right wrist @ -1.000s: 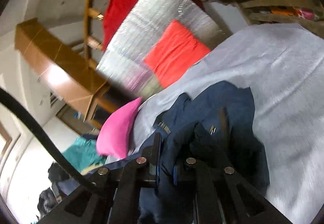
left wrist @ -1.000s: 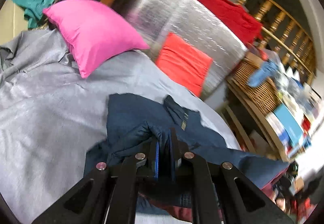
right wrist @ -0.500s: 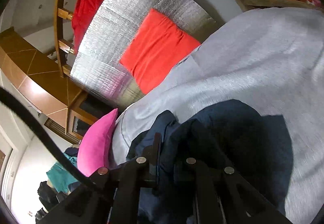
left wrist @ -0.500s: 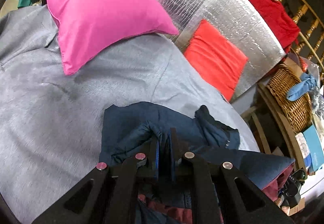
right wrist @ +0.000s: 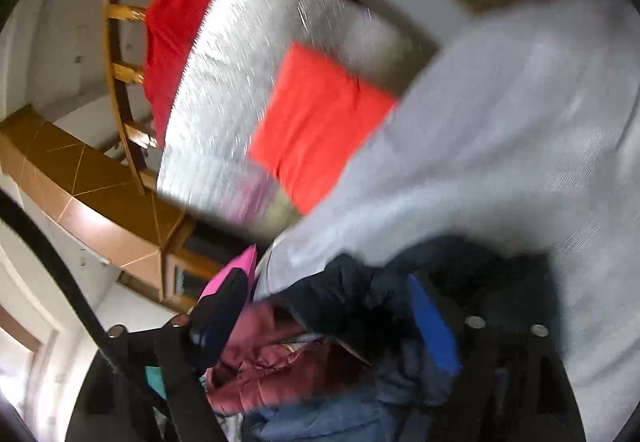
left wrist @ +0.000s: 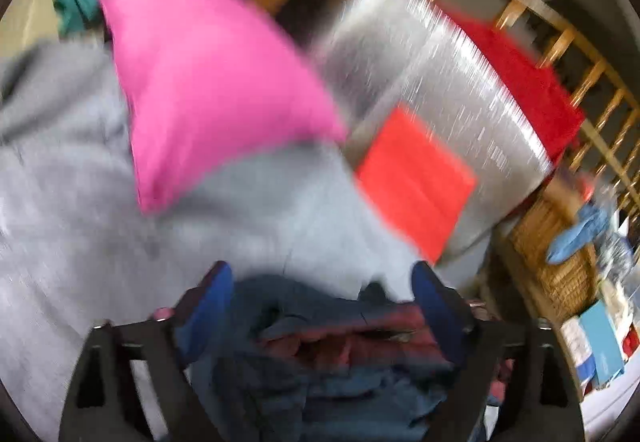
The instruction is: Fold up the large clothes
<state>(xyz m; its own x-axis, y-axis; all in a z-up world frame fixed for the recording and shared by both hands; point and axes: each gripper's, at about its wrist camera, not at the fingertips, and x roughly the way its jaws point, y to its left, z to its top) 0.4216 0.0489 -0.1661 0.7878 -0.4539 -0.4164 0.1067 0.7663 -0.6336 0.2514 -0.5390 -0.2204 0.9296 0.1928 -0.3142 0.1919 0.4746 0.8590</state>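
Note:
A navy blue jacket with a maroon lining [left wrist: 332, 338] lies bunched on the grey bedcover [left wrist: 72, 242]. My left gripper [left wrist: 322, 282] is open, its blue-padded fingers [left wrist: 212, 294] spread wide on either side of the bunched cloth. In the right wrist view the same jacket [right wrist: 360, 302] lies with its maroon lining [right wrist: 256, 366] showing. My right gripper [right wrist: 328, 306] is open too, fingers apart over the cloth. Both views are motion-blurred.
A pink pillow [left wrist: 200, 82] lies at the head of the bed. A silver foil panel [left wrist: 420, 82] with an orange cushion [left wrist: 412, 182] leans at the bedside, under a wooden railing with a red cloth [left wrist: 520, 74]. A wicker basket [left wrist: 552, 266] stands to the right.
Both grippers were shut on the navy jacket and have now opened wide, letting it go onto the bed. Both cameras are moving, so the views are blurred.

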